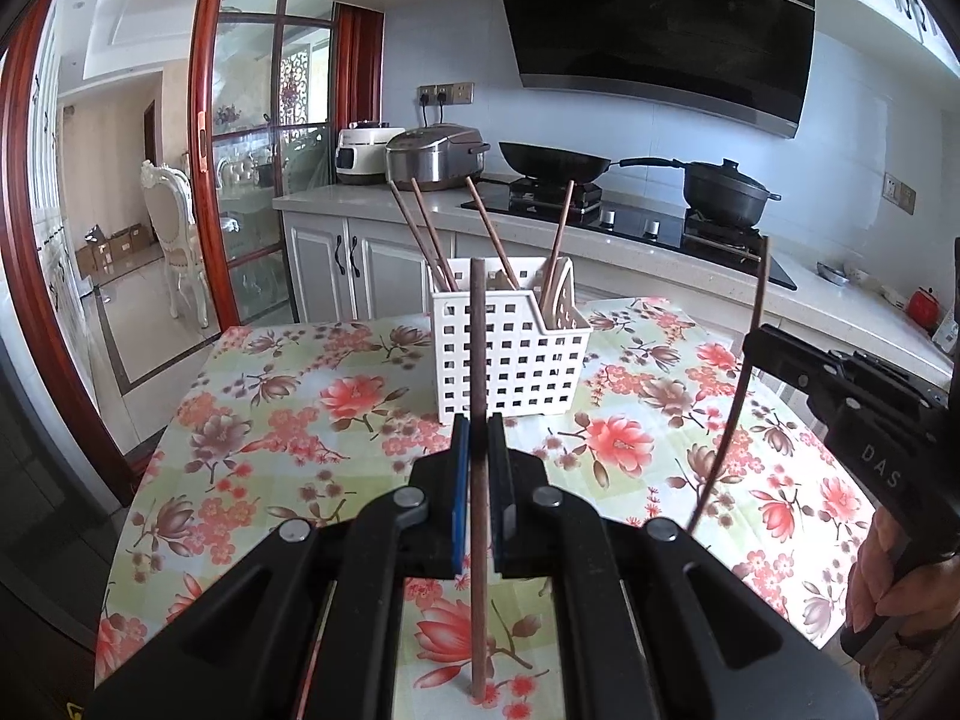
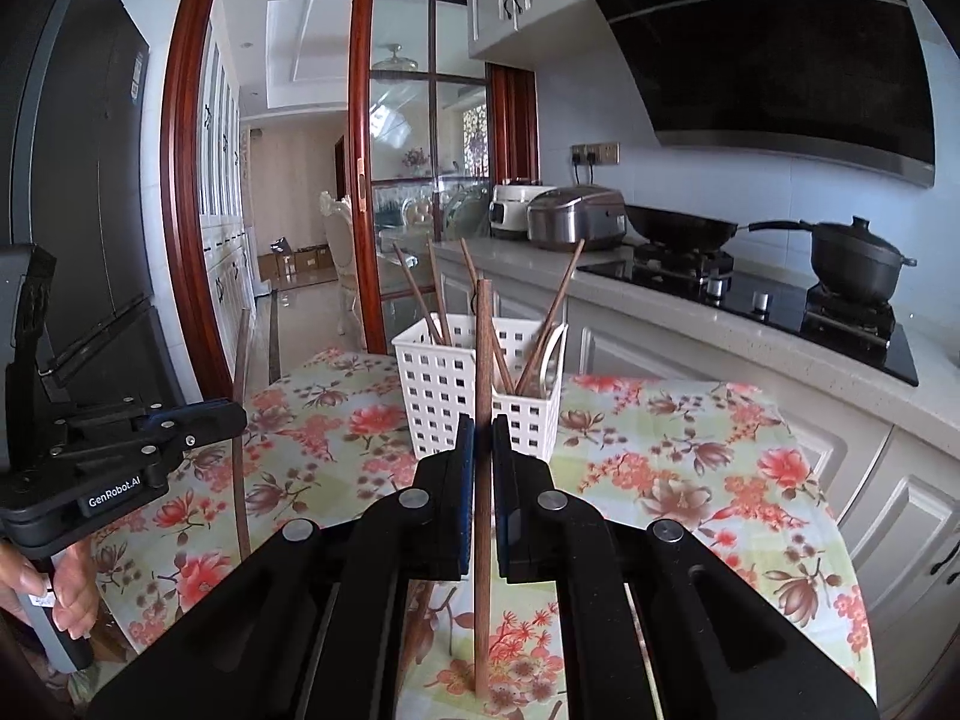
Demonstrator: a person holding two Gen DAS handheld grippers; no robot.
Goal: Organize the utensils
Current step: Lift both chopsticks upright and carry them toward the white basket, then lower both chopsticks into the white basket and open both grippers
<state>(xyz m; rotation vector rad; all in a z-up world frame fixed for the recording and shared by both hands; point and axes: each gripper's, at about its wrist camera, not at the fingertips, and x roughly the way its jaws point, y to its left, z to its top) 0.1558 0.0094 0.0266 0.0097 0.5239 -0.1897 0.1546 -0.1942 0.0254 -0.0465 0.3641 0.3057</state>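
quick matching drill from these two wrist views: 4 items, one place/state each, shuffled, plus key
Items:
1. left tool
2. basket
3. wok
4. lidded pot

Places/states:
A. on the stove's right burner
B. shut on an upright chopstick
C. on the floral tablecloth, holding four chopsticks
D. on the stove's left burner, beside the rice cooker

Pairs: 1-B, 2-C, 3-D, 4-A

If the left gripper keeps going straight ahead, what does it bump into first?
Probably the white basket on the table. The left gripper, shut on a chopstick, points right at it.
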